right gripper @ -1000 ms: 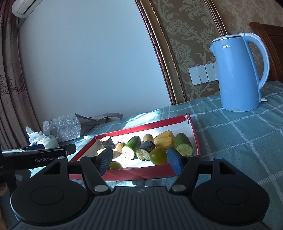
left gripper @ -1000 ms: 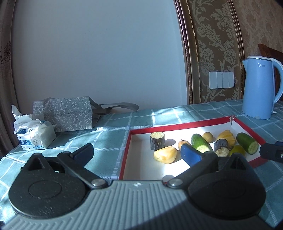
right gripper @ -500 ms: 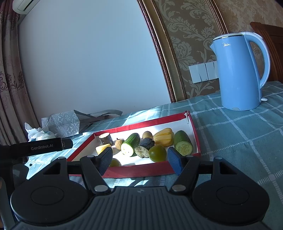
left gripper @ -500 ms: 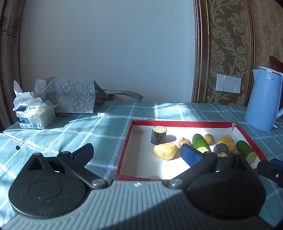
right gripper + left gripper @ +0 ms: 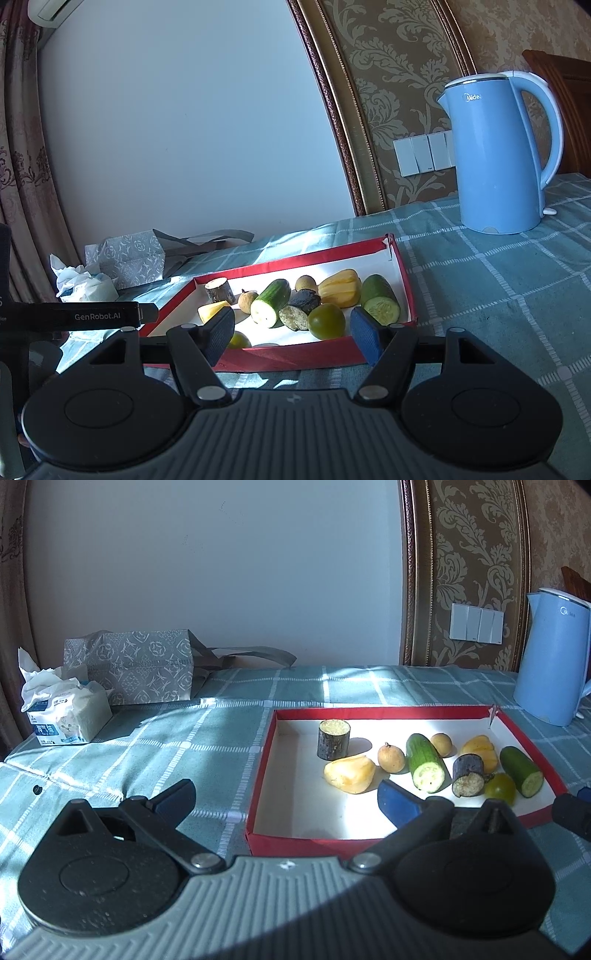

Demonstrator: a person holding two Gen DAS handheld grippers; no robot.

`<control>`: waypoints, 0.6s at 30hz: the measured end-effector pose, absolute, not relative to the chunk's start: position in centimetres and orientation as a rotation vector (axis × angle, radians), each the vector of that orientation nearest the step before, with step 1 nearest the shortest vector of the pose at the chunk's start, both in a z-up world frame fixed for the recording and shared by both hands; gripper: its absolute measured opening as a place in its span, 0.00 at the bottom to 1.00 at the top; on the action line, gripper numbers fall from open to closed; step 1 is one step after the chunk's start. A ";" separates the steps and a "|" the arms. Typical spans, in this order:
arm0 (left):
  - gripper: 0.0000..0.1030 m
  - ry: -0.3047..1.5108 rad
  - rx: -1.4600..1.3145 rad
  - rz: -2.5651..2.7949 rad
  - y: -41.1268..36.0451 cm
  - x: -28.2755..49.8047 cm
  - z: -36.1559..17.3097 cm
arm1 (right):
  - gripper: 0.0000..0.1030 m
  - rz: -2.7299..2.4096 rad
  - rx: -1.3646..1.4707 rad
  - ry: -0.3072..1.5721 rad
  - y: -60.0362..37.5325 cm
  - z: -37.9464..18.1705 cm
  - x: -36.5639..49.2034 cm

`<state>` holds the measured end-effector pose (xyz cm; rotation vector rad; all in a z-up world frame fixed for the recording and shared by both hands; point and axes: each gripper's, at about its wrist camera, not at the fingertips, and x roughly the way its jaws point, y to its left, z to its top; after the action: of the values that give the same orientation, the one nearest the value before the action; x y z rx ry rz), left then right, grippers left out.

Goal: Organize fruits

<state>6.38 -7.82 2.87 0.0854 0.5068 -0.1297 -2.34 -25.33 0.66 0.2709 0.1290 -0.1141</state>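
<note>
Checked tablecloth (image 5: pixel 184 738) carries a red tray (image 5: pixel 260 775) of cut fruit, kettle (image 5: pixel 495 155) behind it, both empty grippers, left (image 5: pixel 286 797) and right (image 5: pixel 291 332), spread wide before its near rim

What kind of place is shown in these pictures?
Probably a room in a home: a table under a teal checked tablecloth, a light blue electric kettle, and ornate gold damask wallpaper.

A red-walled, white-floored tray (image 5: pixel 264 760) is sitting on the desk, holding cut produce. Two dark-skinned cylinder pieces (image 5: pixel 333 739) (image 5: pixel 468 774), two yellow jackfruit pods (image 5: pixel 350 774) (image 5: pixel 480 751), two small tan longans (image 5: pixel 391 757) (image 5: pixel 441 744), two cucumber pieces (image 5: pixel 424 762) (image 5: pixel 521 771) and a green round fruit (image 5: pixel 500 789) are lying clustered toward its right.
</note>
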 end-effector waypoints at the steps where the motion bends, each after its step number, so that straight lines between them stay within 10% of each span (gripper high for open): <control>1: 1.00 0.508 0.082 -0.131 -7.8 6.4 2.9 | 0.67 -0.114 0.269 0.131 -25.3 0.6 -2.3; 18: 1.00 0.524 0.074 -0.138 -7.7 6.5 2.5 | 0.67 -0.116 0.264 0.140 -25.3 0.6 -2.3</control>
<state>6.54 -7.69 2.52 0.0739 0.5240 -0.1383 -2.28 -25.29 0.63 0.2637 0.1405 -0.1164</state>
